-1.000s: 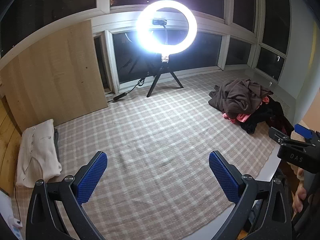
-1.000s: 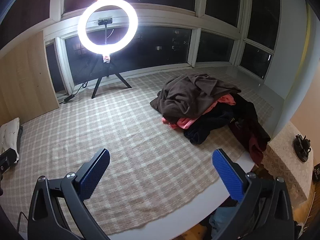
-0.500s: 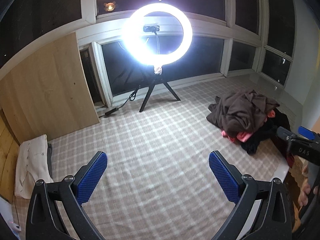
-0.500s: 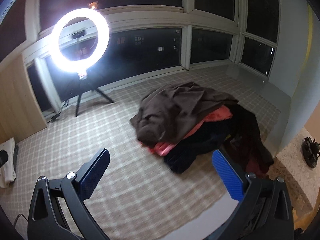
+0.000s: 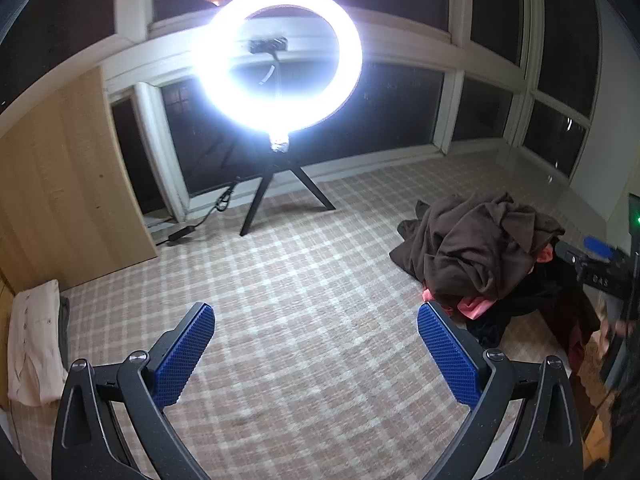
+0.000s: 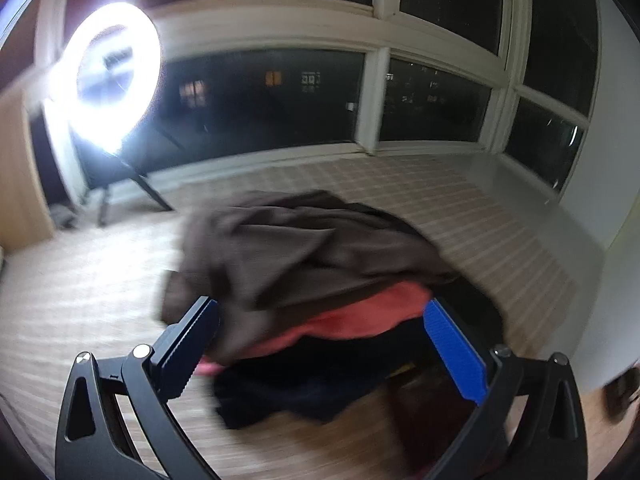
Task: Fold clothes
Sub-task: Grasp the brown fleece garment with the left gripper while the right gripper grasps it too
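A heap of unfolded clothes lies on the checked cloth: a brown garment on top, a coral one under it, black ones lowest. My right gripper is open and close over the heap, its blue pads on either side of the brown and coral cloth, nothing held; this view is blurred. My left gripper is open above bare checked cloth, left of the heap. The right gripper also shows at the right edge of the left wrist view. A folded cream garment lies at the far left.
A lit ring light on a black tripod stands at the back by dark windows, its cable trailing left. A wooden board leans at the left. The checked cloth covers the surface.
Both grippers moved forward. The right one closed in on the clothes heap, which now fills its view. The left one advanced over the checked cloth toward the ring light.
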The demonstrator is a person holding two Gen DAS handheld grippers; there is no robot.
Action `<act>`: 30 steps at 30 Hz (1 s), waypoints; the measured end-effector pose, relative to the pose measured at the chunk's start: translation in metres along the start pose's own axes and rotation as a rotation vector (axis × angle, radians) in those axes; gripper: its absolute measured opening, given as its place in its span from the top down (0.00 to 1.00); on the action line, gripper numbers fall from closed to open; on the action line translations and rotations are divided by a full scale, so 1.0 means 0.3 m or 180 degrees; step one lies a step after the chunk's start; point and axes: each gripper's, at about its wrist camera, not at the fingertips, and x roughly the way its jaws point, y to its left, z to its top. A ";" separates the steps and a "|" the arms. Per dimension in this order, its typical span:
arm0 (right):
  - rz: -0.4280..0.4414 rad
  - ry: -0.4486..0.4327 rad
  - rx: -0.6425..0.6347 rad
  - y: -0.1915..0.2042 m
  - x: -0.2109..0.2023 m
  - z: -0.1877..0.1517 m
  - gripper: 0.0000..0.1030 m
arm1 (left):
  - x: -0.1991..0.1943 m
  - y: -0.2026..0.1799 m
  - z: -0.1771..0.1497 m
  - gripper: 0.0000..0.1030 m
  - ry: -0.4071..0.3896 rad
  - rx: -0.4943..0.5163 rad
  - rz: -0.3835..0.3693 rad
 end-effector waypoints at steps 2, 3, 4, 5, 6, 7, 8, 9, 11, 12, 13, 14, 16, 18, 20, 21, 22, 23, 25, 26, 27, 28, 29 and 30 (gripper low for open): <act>-0.0050 0.0040 -0.0054 -0.056 0.054 0.016 0.03 | 0.043 -0.049 0.020 0.01 0.0017 0.0104 -0.0110; -0.0008 0.0074 -0.0031 -0.082 0.078 0.024 0.05 | 0.066 -0.077 0.031 0.01 0.0019 0.0166 -0.0178; 0.0035 0.0107 -0.0009 -0.107 0.103 0.032 0.13 | 0.089 -0.107 0.042 0.01 0.0014 0.0241 -0.0263; 0.0082 0.0143 0.0009 -0.129 0.126 0.038 0.16 | 0.113 -0.141 0.054 0.01 0.0002 0.0333 -0.0361; 0.0127 0.0177 0.0014 -0.144 0.146 0.039 0.17 | 0.139 -0.179 0.067 0.01 0.0001 0.0417 -0.0421; 0.0149 0.0203 0.0003 -0.158 0.166 0.038 0.17 | 0.175 -0.225 0.084 0.01 0.0021 0.0505 -0.0474; 0.0155 0.0223 -0.0018 -0.169 0.183 0.039 0.17 | 0.217 -0.277 0.103 0.02 0.0050 0.0606 -0.0542; 0.0163 0.0233 -0.0037 -0.178 0.194 0.038 0.17 | 0.252 -0.321 0.121 0.05 0.0076 0.0687 -0.0601; 0.0251 0.0235 -0.0040 -0.199 0.201 0.034 0.20 | 0.320 -0.406 0.153 0.17 0.0131 0.0824 -0.0761; 0.0311 0.0231 -0.0033 -0.210 0.201 0.033 0.22 | 0.351 -0.447 0.167 0.25 0.0154 0.0879 -0.0835; 0.0366 0.0231 -0.0030 -0.221 0.203 0.031 0.25 | 0.383 -0.488 0.180 0.28 0.0178 0.0937 -0.0889; 0.0402 0.0238 -0.0040 -0.228 0.206 0.030 0.26 | 0.414 -0.526 0.191 0.30 0.0201 0.0992 -0.0901; 0.0449 0.0267 -0.0080 -0.240 0.218 0.031 0.26 | 0.467 -0.591 0.202 0.32 0.0244 0.1124 -0.0919; 0.0495 0.0283 -0.0130 -0.246 0.229 0.035 0.26 | 0.519 -0.654 0.208 0.32 0.0297 0.1269 -0.0954; 0.0549 0.0294 -0.0164 -0.255 0.241 0.037 0.26 | 0.575 -0.708 0.204 0.34 0.0390 0.1385 -0.0996; 0.0579 0.0304 -0.0174 -0.259 0.249 0.038 0.26 | 0.594 -0.721 0.203 0.37 0.0423 0.1408 -0.0997; 0.0610 0.0322 -0.0173 -0.261 0.257 0.039 0.26 | 0.613 -0.734 0.202 0.39 0.0458 0.1421 -0.1015; 0.0638 0.0336 -0.0158 -0.264 0.264 0.040 0.26 | 0.633 -0.747 0.201 0.45 0.0492 0.1434 -0.1034; 0.0696 0.0366 -0.0126 -0.270 0.281 0.044 0.26 | 0.659 -0.762 0.207 0.49 0.0538 0.1400 -0.1072; 0.0725 0.0386 -0.0107 -0.273 0.293 0.046 0.26 | 0.668 -0.766 0.211 0.51 0.0550 0.1380 -0.1081; 0.0759 0.0411 -0.0078 -0.276 0.306 0.048 0.26 | 0.672 -0.770 0.214 0.56 0.0550 0.1386 -0.1075; 0.0839 0.0454 -0.0014 -0.279 0.321 0.047 0.31 | 0.669 -0.774 0.216 0.58 0.0539 0.1404 -0.1075; 0.0982 0.0512 0.0079 -0.284 0.336 0.046 0.51 | 0.666 -0.775 0.219 0.62 0.0532 0.1410 -0.1080; 0.1125 0.0561 0.0170 -0.289 0.347 0.044 0.61 | 0.662 -0.773 0.221 0.68 0.0530 0.1397 -0.1095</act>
